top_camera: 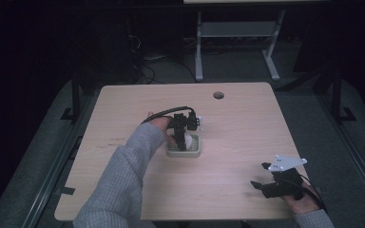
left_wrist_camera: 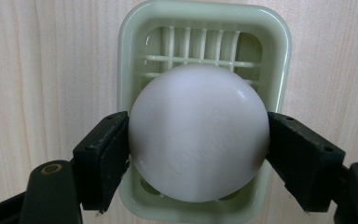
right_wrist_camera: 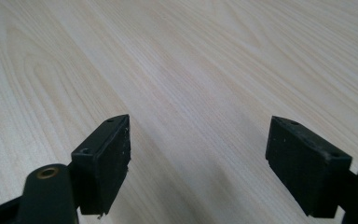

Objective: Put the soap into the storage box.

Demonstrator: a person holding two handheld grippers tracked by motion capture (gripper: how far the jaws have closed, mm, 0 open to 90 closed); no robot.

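The left gripper clamps the white ball at its widest, directly over the green tray, suiting a centred placement. The right gripper, jaws wide, idles above bare table.

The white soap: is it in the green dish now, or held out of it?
Cannot tell for sure. The white soap is clamped by the left gripper directly over the green dish; whether it rests on the slats is hidden.

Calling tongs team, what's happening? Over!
Left tongs shut on white ball over green tray. Right tongs open, idle. Nothing blocking.
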